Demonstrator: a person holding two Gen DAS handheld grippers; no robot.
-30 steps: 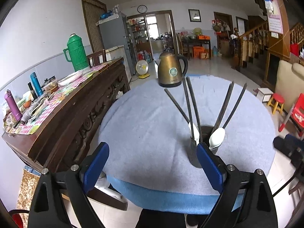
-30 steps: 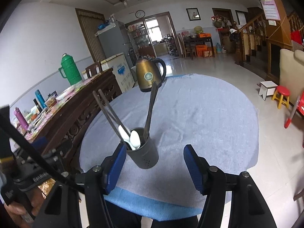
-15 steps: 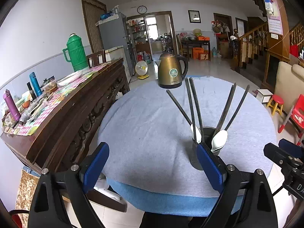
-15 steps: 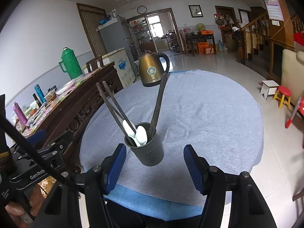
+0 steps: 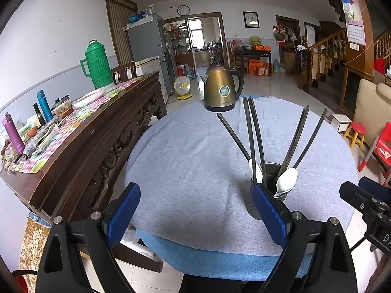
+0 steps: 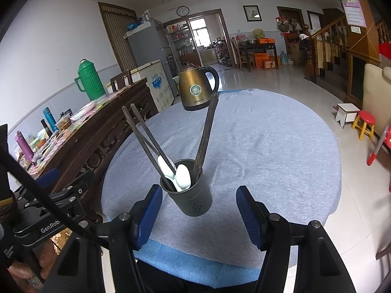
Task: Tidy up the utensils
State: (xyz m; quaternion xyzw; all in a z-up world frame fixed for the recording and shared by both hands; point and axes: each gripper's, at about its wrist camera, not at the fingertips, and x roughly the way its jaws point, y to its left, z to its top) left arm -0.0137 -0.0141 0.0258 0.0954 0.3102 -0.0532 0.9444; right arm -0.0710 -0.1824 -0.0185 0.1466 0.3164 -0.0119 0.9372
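A dark grey utensil cup [image 6: 193,196] stands upright near the front edge of the round table. It holds several dark chopsticks [image 6: 206,134] and two white spoons [image 6: 183,177]. My right gripper [image 6: 199,217] is open and empty, just short of the cup, with the cup centred ahead of the jaws. In the left wrist view the cup [image 5: 271,178] sits partly behind the right finger [image 5: 268,214] of my left gripper [image 5: 195,216], which is open and empty over the table's front edge.
A brass kettle [image 5: 222,89] stands at the table's far side. The table carries a grey-blue cloth [image 6: 268,146]. A dark wooden sideboard [image 5: 92,131] with a green thermos [image 5: 96,64] and bottles runs along the left. Stools [image 6: 365,124] stand on the floor at right.
Both grippers have drawn back a little from the cup, which now shows smaller and farther off. The right gripper has come into the left wrist view at the right edge.
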